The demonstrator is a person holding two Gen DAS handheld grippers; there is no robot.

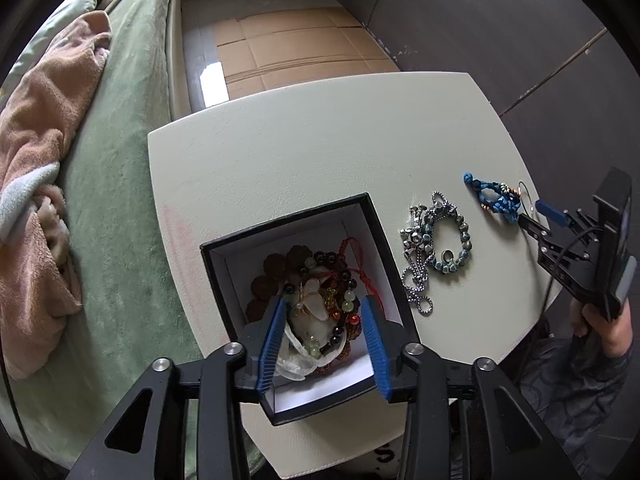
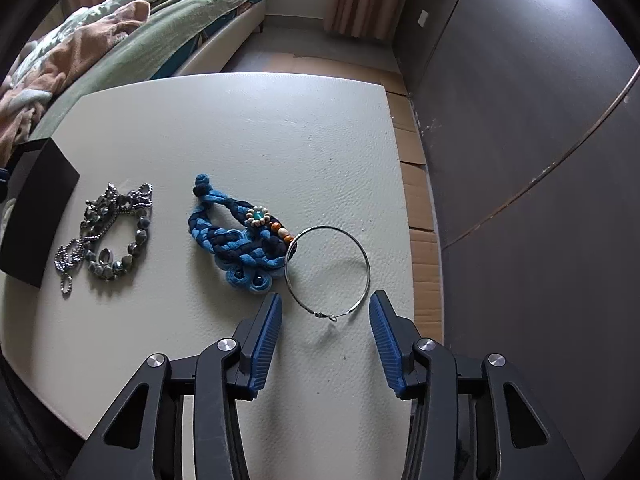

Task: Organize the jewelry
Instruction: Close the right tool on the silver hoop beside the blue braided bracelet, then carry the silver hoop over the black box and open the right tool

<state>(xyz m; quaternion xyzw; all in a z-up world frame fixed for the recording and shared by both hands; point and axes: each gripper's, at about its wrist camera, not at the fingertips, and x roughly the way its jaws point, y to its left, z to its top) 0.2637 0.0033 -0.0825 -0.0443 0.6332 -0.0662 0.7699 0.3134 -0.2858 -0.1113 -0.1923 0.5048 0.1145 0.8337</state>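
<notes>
From the left wrist, the left tool [image 1: 324, 340] is hanging over the black box [image 1: 362, 210] on the white worktop [image 1: 304, 148], its blue fingers [image 1: 272, 344] apart and gripping nothing. Beads [image 1: 320, 304] are lying inside the box. A silver chain [image 1: 434, 248] and a blue braided bracelet [image 1: 496, 198] are lying beside the box.

From the right wrist, the right tool [image 2: 326, 340] is staying loose, holding nothing. A thin metal ring [image 2: 328, 270] is lying just ahead of its fingers, touching the blue braided bracelet.
</notes>
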